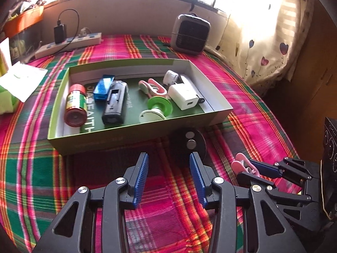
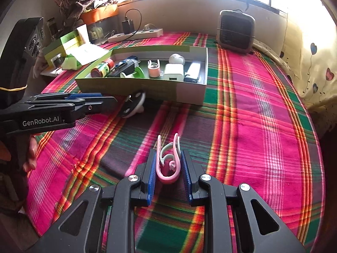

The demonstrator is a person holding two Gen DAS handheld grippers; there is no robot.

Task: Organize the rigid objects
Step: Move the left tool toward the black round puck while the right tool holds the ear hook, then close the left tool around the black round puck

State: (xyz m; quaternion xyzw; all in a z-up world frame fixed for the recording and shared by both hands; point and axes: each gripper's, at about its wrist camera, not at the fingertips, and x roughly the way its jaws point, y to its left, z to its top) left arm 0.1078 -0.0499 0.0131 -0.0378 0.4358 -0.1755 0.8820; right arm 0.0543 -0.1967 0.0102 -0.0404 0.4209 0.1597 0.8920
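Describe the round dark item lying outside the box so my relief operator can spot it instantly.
Start at the shallow green box on the plaid cloth. Against its near wall, outside it, leans a round black disc, just ahead of the open left gripper. Unlike the pink clip between the right gripper's fingers, it is dark, with two pale round buttons on its face.

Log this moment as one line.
left tool open, by disc | right tool shut on pink clip | box part filled

The black disc (image 1: pixel 188 141) is partly hidden behind the left gripper's fingers (image 1: pixel 197 172).
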